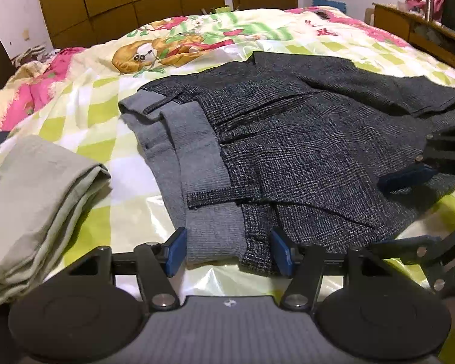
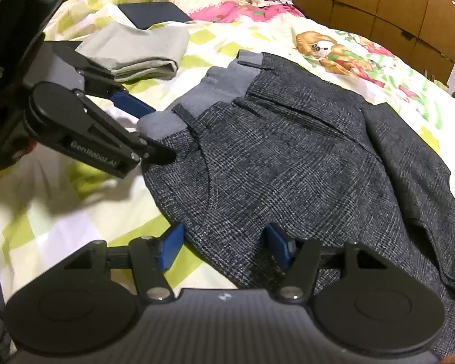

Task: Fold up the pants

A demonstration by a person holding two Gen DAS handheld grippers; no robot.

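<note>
Dark plaid pants [image 1: 303, 139] with a grey waistband lining [image 1: 197, 157] lie on the bed, a leg part folded over at the far right. My left gripper [image 1: 229, 251] stands open at the near waistband corner, and the cloth fills the space between its blue pads [image 1: 174, 251]. In the right wrist view the left gripper [image 2: 160, 133] straddles that grey corner. My right gripper [image 2: 223, 248] is open over the near edge of the pants [image 2: 288, 166], with cloth between its fingers. The right gripper [image 1: 379, 215] also shows at the right edge of the left wrist view.
A folded beige cloth [image 1: 36, 200] lies left of the pants on the patterned bed cover [image 1: 106, 106]. A dark flat object [image 2: 154, 13] rests beyond the beige cloth [image 2: 136, 51]. Wooden wardrobes [image 1: 130, 0] stand behind the bed and a wooden unit [image 1: 409, 27] at its right.
</note>
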